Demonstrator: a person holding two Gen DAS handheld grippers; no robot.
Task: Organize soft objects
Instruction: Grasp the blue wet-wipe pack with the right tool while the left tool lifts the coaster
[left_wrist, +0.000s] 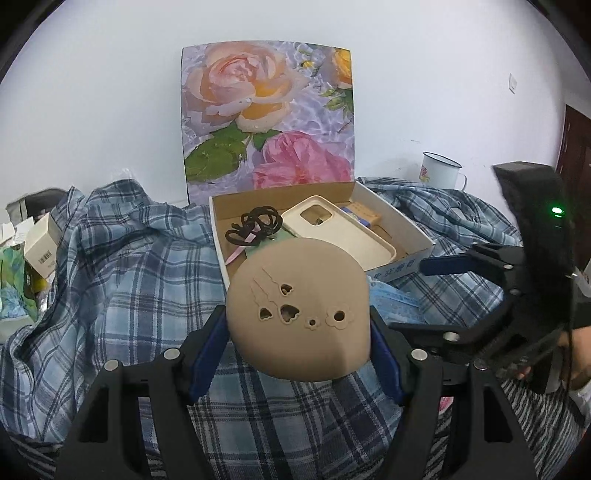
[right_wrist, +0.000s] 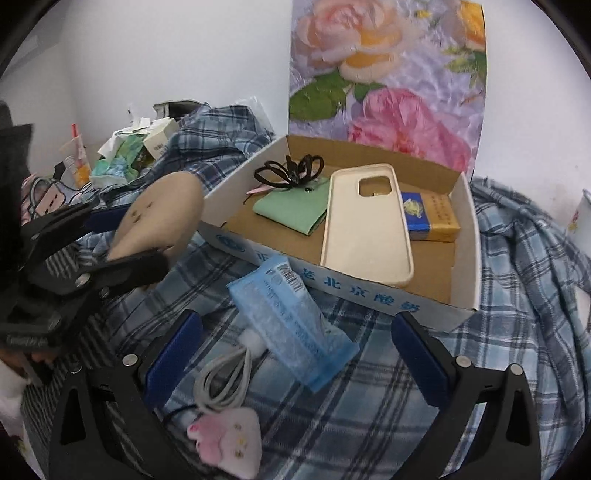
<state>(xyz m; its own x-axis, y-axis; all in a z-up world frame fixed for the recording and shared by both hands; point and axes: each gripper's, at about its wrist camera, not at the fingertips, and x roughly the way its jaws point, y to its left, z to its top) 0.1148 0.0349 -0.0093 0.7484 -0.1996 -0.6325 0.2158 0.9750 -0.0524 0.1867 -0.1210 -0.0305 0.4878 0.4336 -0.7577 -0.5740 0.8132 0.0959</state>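
Left gripper (left_wrist: 299, 332): its blue-padded fingers (left_wrist: 205, 354) are clamped on either side of a tan pad, holding it up above the plaid cloth, just short of the box's near wall.
Tan pad (left_wrist: 299, 314): rounded, soft-looking, with small cut-out holes and raised flower shapes on the face; seen from the right wrist view (right_wrist: 162, 214) it is edge-on and tilted, left of the box.
Right gripper (right_wrist: 295, 365): fingers (right_wrist: 173, 362) spread wide apart and holding nothing, poised over the cloth with a blue packet lying between them.
Blue packet (right_wrist: 295, 325): flat translucent wrapper with a barcode, lying on the cloth, its far end against the box's front wall.
Cardboard box (right_wrist: 469, 258): shallow open tray on the cloth with blue print on its front wall.
Box contents: a cream phone case (right_wrist: 365, 229) lying face-down, its near end leaning on the front wall; a green folded cloth (right_wrist: 291, 210) to its left; a dark hair tie tangle (right_wrist: 288, 170) at the back; a blue-and-gold pack (right_wrist: 428, 218) to the right.
White cable (right_wrist: 225, 384): coiled on the cloth near the right gripper's left finger, beside a pink plush item (right_wrist: 225, 439).
Plaid cloth (left_wrist: 122, 288): blue checked, rumpled, covering the surface.
Backdrop: a floral panel (left_wrist: 269, 114) stands upright behind the box; an enamel mug (left_wrist: 439, 170) sits to the right.
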